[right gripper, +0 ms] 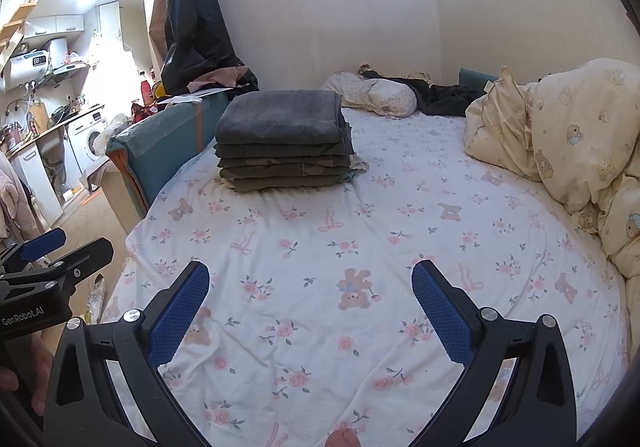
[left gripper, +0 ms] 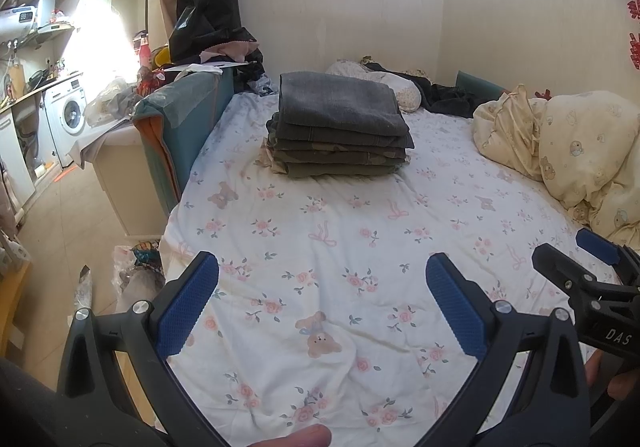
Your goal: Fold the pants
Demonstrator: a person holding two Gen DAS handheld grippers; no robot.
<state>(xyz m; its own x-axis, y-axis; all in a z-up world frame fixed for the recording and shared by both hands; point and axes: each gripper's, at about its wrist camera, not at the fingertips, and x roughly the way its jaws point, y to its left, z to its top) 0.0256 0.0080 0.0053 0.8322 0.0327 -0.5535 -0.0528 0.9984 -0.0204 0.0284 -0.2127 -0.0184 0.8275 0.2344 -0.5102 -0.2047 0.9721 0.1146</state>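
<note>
Pants are all sitting in a neat folded stack (left gripper: 340, 131) in the upper middle of both views, dark grey pair on top, olive and camo ones under it. My guess is it was parked far back on the bed so the near part stays free as folding space. That near part has no unfolded pair on it, so either the job's wrapped up or the next pair is somewhere off camera.

Both tools hang over the bare sheet at the bottom of the frames: left gripper (left gripper: 322, 301) with its blue pads spread wide and nothing between them, right gripper (right gripper: 310, 307) the same, splayed and empty. Each one pokes into the other's view at the edge.

Surface is a white bedsheet (left gripper: 360, 239) with pink roses and little bears, soft and a bit rumpled. A cream bear-print duvet (right gripper: 568, 143) is bunched at the right. Kitchen corner with a washing machine (left gripper: 70, 115) shows at the left.
</note>
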